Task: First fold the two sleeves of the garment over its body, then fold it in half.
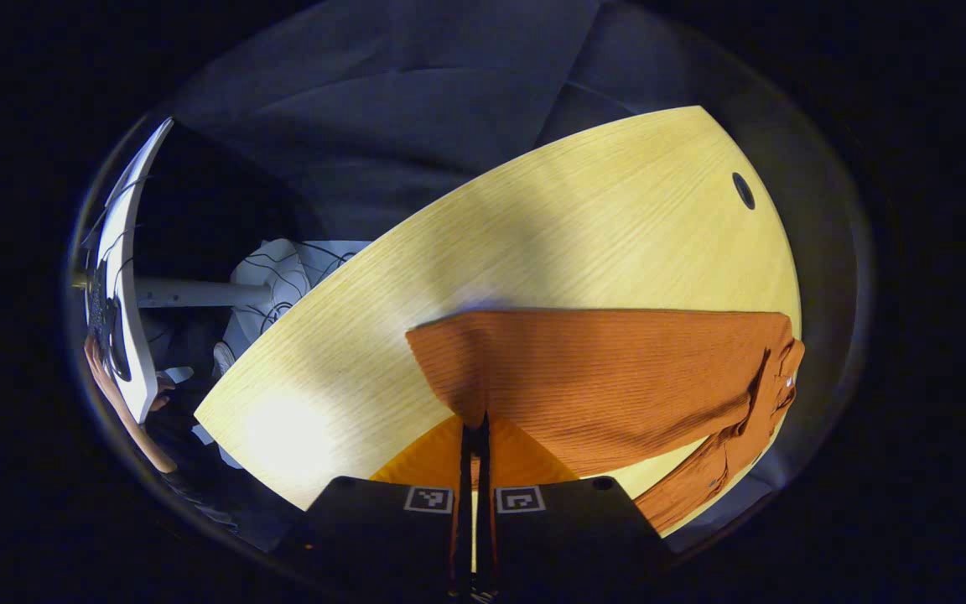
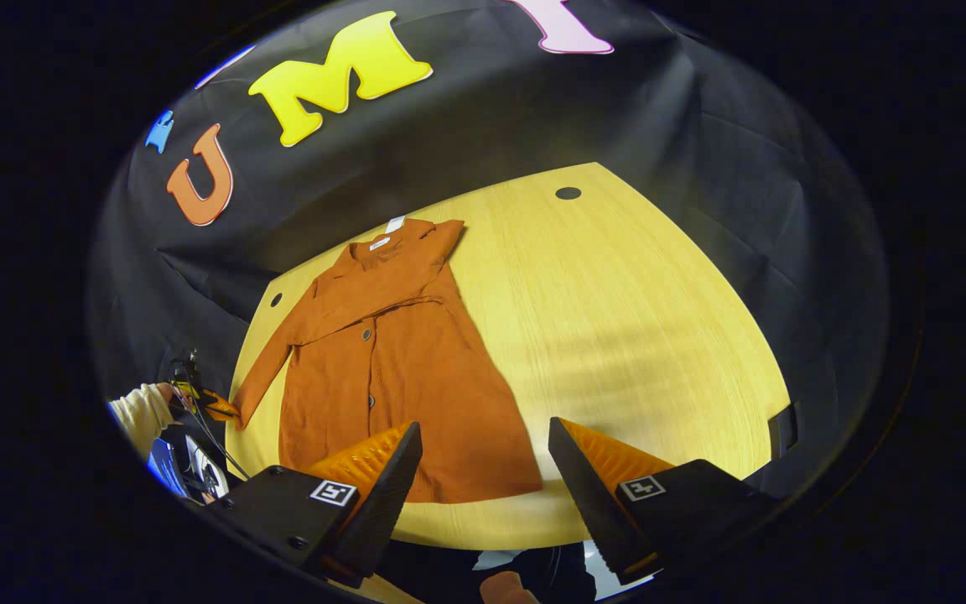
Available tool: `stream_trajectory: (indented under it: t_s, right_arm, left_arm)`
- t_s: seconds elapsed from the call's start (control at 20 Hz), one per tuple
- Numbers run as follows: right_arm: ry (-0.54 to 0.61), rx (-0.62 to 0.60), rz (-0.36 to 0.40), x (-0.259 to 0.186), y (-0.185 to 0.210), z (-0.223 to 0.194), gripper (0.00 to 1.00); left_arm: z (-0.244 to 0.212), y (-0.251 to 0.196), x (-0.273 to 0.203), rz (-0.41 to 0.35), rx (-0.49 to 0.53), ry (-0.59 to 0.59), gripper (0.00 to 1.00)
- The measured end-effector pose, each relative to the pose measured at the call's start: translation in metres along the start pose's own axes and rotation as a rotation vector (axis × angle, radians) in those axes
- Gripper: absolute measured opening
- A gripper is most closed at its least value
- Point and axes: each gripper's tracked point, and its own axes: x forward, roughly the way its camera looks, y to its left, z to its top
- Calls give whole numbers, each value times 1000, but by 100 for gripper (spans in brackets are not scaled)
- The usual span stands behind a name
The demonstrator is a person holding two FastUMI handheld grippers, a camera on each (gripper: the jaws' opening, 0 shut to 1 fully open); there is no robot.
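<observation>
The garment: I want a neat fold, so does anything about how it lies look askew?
Yes. On the garment, one sleeve is folded across the chest, but the other sleeve stretches out to the table's edge, its cuff near the left gripper.

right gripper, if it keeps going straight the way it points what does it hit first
Probably the bare table, just right of the orange shirt's hem. The right gripper has its jaws open and empty, and depth is hard to judge.

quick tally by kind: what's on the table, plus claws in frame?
Rust-orange ribbed button-front garment: 1
Light wooden table: 1
Claws: 2 (left claw shut on the garment's edge, right claw open)
Total: 4
</observation>
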Motion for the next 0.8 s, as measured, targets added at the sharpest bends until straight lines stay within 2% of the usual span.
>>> stream_trajectory:
  t_s: [0.15,0.2,0.5,0.65,0.7,0.8]
  right_arm:
    - [-8,16,9,0,-12,4,97]
    - [-6,25,13,3,-16,4,94]
    - [-27,54,73,5,-31,17,97]
    - [-31,36,87,5,-50,22,98]
    - [-32,42,91,5,-58,23,94]
    - [-36,59,86,5,-76,25,97]
  left_arm:
    - [4,-42,-30,-58,58,-47,4]
    - [6,-57,-43,-74,81,-63,4]
    - [-5,-150,-109,-117,222,-149,4]
    - [-22,-214,-132,-147,289,-174,3]
    - [-29,-236,-136,-149,314,-184,3]
    - [-48,-281,-144,-166,365,-193,3]
